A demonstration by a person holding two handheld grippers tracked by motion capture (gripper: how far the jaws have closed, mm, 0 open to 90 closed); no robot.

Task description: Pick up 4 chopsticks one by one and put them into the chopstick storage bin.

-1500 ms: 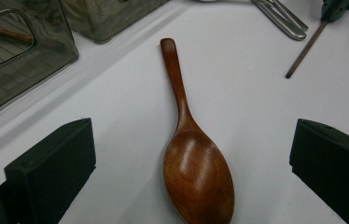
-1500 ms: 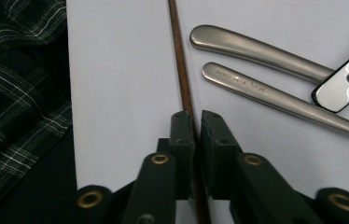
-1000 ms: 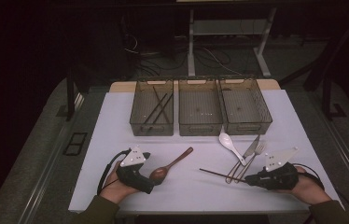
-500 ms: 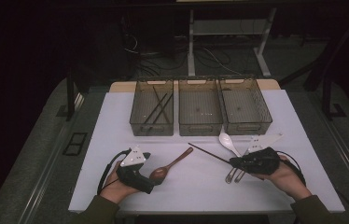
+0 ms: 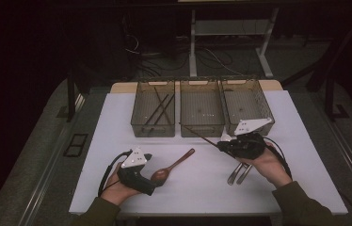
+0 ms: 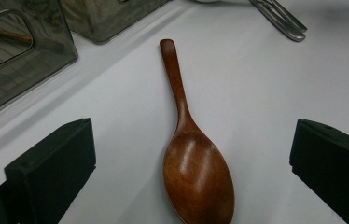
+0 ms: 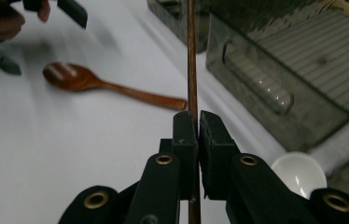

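Note:
A thin dark wooden chopstick (image 5: 200,135) is clamped in my right gripper (image 5: 221,147), whose jaws are shut on it above the table. The chopstick (image 7: 192,56) points up and left toward the middle bin (image 5: 202,127). My left gripper (image 5: 151,181) rests on the white table near the front edge. It stands open, one jaw on each side of the bowl of a brown wooden spoon (image 6: 196,172) without touching it. The spoon (image 5: 174,165) lies flat with its handle pointing toward the bins.
Three clear bins stand in a row at the back; the left bin (image 5: 154,117) holds several chopsticks, and the right bin (image 5: 247,106) stands behind my right gripper. Metal cutlery (image 5: 237,173) lies under the right hand. A white spoon (image 7: 298,175) lies beside the bins.
My right gripper has lifted the chopstick off the table and carried it left and away, toward the bins. The left gripper and the wooden spoon have stayed put.

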